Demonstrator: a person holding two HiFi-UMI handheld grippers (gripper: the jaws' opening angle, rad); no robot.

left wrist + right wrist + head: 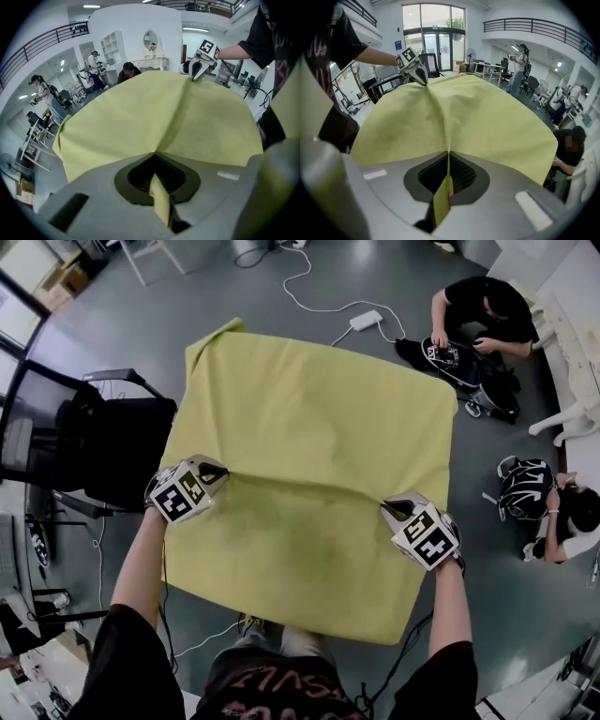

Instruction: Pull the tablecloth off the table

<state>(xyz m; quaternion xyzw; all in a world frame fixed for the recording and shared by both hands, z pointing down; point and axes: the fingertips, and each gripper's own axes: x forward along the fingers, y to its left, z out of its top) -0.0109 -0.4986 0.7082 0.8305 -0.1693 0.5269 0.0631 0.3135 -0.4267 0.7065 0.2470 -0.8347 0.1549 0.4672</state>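
Observation:
A yellow-green tablecloth [309, 437] covers the whole table in the head view. My left gripper [222, 472] is shut on a pinched fold of it near the left side, and my right gripper [386, 509] is shut on another fold near the right side. A taut ridge of cloth runs between the two pinches. In the left gripper view the tablecloth [159, 122] comes up into my left gripper [154, 153], with a strip of it showing between the jaws. The right gripper view shows the same: the tablecloth [454, 117] is pinched in my right gripper [448, 153].
A black office chair [112, 442] stands close to the table's left side. A person [483, 320] crouches on the floor at the far right, another person [553, 512] sits lower right. A white cable with a power brick [364, 321] lies beyond the table.

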